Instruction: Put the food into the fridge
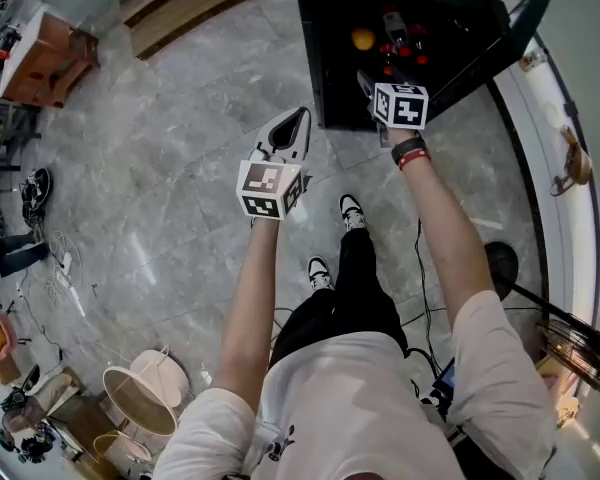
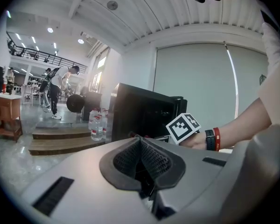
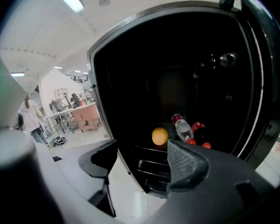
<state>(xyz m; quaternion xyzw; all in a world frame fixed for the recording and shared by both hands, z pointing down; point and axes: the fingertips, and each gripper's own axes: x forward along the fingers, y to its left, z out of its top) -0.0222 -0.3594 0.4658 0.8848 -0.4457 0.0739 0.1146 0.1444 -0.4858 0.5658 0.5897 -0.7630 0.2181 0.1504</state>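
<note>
Facing the open fridge [image 3: 121, 87], right gripper [image 3: 140, 155] gapes wide, empty. Orange [image 3: 160, 136] and bottles [image 3: 182, 127] sit inside, so food looks stowed. Left gripper [image 2: 141, 146] is pinched together, empty, kept clear at left.

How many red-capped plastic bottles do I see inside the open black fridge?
2. One clear red-capped plastic bottle lies just right of the round orange fruit in the black fridge; the second bottle lies beside it, further right. More may be hidden.
</note>
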